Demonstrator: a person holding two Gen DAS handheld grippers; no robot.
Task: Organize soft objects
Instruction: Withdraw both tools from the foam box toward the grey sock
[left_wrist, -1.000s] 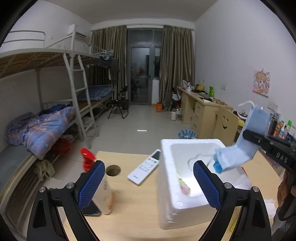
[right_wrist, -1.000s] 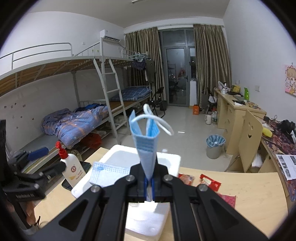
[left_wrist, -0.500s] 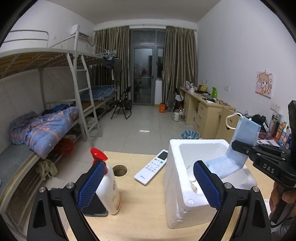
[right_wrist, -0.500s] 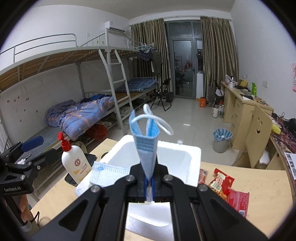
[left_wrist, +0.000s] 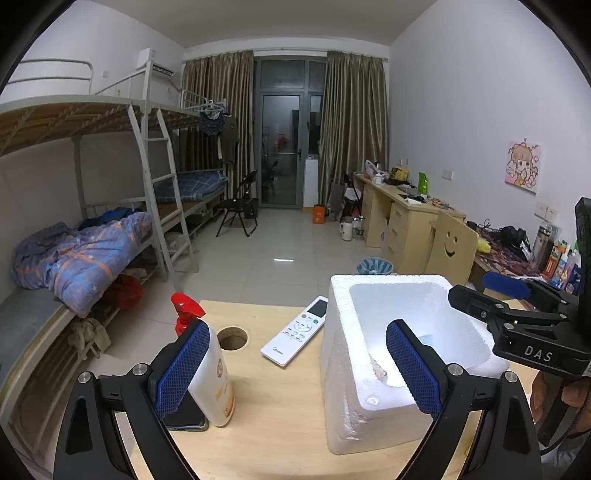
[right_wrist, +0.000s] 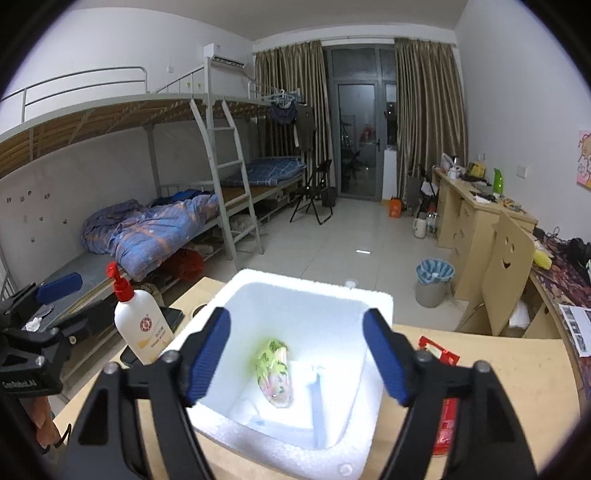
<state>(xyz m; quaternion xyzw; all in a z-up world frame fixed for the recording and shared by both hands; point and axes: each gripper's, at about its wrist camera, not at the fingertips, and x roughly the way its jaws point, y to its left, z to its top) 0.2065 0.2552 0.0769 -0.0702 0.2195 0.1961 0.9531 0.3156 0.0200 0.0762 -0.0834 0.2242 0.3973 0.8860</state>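
So we've got the pale blue face mask (right_wrist: 318, 402) lying inside the white styrofoam box (right_wrist: 373, 306) now, next to a green-patterned soft packet (right_wrist: 275, 373). Our right gripper (right_wrist: 295, 354) has just been opening and hangs over the box with fingers wide, nothing between them. The left gripper (left_wrist: 295, 369) is wide and empty too. Still left, we reckon: the red snack packets (right_wrist: 439, 358) beside the box. The white lotion bottle with red pump (right_wrist: 142, 325) and white remote control (left_wrist: 295, 341) crowd the left side but don't block anything.
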